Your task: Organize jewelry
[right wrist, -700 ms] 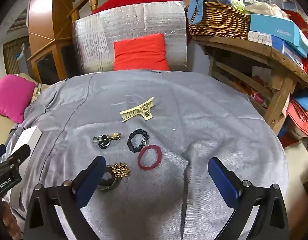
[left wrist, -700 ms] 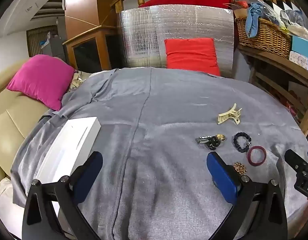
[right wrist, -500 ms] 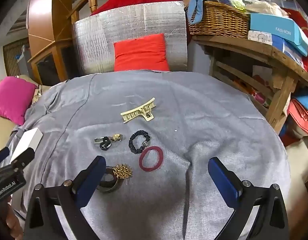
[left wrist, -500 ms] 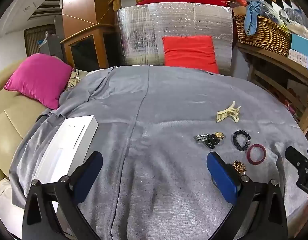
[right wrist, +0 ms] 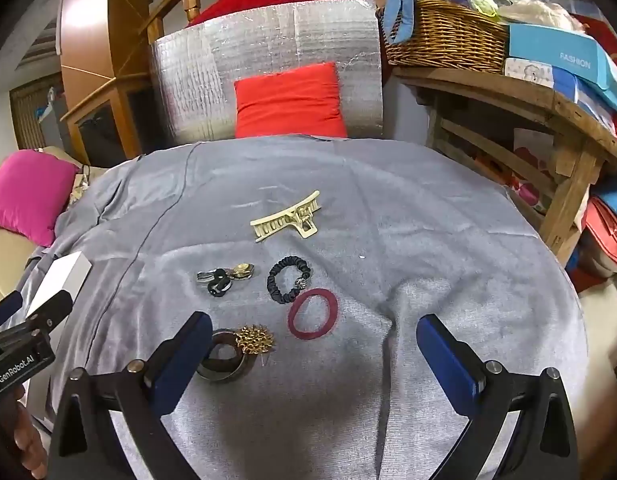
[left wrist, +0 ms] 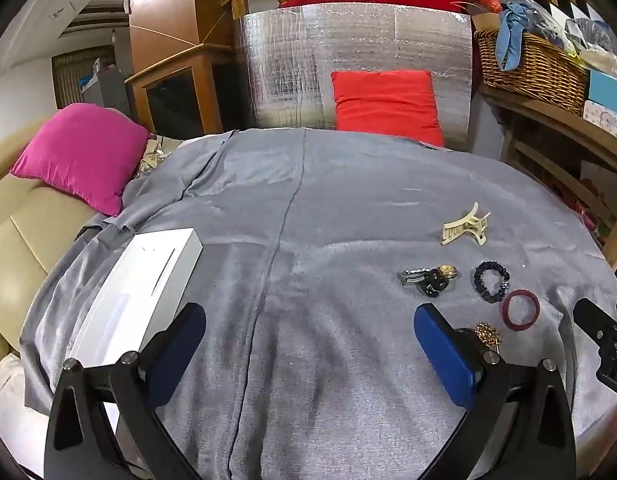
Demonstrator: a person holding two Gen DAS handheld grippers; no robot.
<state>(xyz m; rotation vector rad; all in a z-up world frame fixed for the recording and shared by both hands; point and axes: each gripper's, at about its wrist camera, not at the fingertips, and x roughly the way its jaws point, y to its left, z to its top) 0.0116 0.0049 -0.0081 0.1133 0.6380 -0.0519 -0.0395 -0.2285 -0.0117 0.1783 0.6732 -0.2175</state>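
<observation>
A: Both claws, left (left wrist: 308, 344) and right (right wrist: 314, 346), gape wide, holding nothing; we haven't started.

B: Jewelry lies by the hair clip (right wrist: 286, 218); box (left wrist: 140, 280) far left. Next we grab the brooch (right wrist: 254, 340).

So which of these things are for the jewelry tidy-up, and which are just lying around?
For the job:
cream hair clip
black scrunchie
red hair band
gold brooch
dark ring piece
watch bundle
white box
open left claw
open right claw

Just lying about:
pink pillow
red cushion
wicker basket
blue boxes
</observation>
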